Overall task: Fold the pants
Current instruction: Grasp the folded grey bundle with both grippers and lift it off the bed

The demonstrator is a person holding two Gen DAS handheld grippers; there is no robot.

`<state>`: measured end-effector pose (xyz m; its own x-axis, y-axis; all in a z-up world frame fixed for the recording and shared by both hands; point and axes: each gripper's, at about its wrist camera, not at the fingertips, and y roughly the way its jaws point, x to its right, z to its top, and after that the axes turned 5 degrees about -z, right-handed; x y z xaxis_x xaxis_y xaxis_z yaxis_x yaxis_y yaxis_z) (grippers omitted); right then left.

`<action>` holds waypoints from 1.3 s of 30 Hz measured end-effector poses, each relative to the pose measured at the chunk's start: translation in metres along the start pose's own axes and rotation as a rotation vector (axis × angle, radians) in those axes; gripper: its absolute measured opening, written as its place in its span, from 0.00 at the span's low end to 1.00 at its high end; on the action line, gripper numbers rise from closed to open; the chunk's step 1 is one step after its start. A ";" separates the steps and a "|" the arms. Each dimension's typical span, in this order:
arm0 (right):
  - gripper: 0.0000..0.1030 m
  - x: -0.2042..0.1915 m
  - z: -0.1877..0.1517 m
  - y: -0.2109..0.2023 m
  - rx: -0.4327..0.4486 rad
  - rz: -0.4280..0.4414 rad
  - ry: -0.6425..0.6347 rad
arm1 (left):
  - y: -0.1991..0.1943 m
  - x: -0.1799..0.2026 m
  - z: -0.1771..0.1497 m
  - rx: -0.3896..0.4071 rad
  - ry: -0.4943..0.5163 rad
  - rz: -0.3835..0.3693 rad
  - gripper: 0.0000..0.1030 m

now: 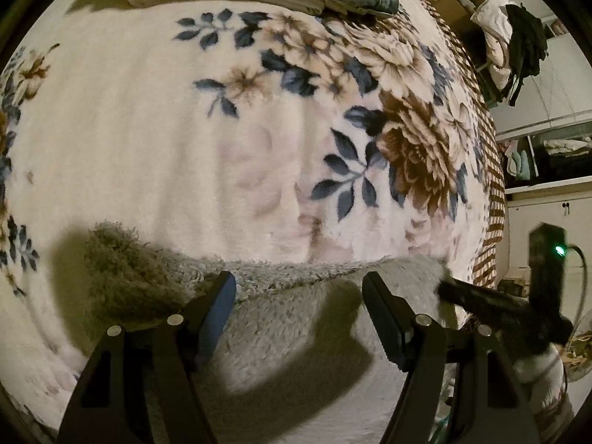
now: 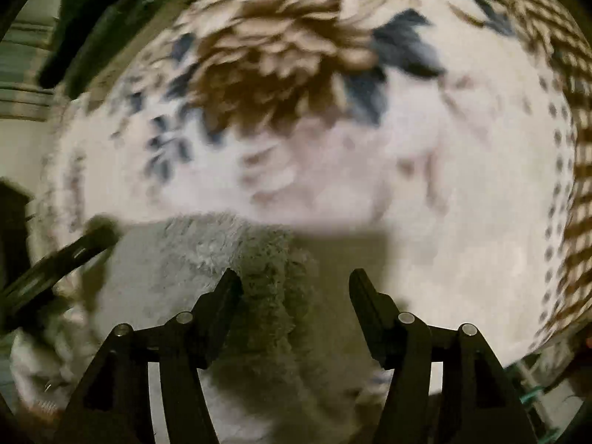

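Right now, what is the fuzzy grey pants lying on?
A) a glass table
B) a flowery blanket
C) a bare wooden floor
B: the fuzzy grey pants lie on a white blanket printed with brown flowers and blue leaves.

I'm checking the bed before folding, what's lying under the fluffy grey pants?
The fluffy grey pants lie on the floral blanket, which shows around their far edge. What is beneath their middle is covered and cannot be seen.

My right claw (image 2: pixel 296 285) gapes over the fuzzy grey pants (image 2: pixel 207 251), lower centre, on the floral blanket (image 2: pixel 333 155).
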<state>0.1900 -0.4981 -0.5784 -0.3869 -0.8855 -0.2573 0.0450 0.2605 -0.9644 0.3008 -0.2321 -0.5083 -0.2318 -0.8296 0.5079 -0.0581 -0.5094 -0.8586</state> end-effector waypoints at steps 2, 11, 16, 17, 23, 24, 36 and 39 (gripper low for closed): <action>0.62 0.010 0.004 0.009 -0.029 0.034 0.044 | 0.001 -0.003 0.000 0.006 -0.003 0.001 0.67; 1.00 0.021 -0.024 -0.031 -0.011 0.268 -0.017 | -0.082 -0.014 -0.030 0.212 -0.101 -0.249 0.91; 1.00 0.040 -0.062 -0.017 -0.080 0.304 -0.097 | -0.103 -0.046 -0.080 0.271 -0.238 -0.379 0.99; 1.00 0.043 -0.068 -0.008 -0.106 0.321 -0.102 | -0.098 -0.054 -0.090 0.263 -0.267 -0.399 0.99; 1.00 0.052 -0.079 0.034 -0.181 0.461 -0.081 | -0.072 -0.077 -0.119 0.270 -0.330 -0.456 0.98; 1.00 0.053 -0.078 0.038 -0.188 0.475 -0.081 | -0.072 -0.078 -0.119 0.273 -0.326 -0.458 0.98; 1.00 0.042 -0.067 0.072 -0.245 0.489 -0.125 | -0.073 -0.101 -0.137 0.236 -0.283 -0.350 0.99; 1.00 0.031 -0.062 0.075 -0.245 0.483 -0.131 | -0.058 -0.112 -0.138 0.217 -0.311 -0.364 0.99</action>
<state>0.1244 -0.4818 -0.6550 -0.2568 -0.6798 -0.6870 -0.0328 0.7165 -0.6968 0.1962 -0.0782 -0.5253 0.0674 -0.6016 0.7959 0.1288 -0.7858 -0.6049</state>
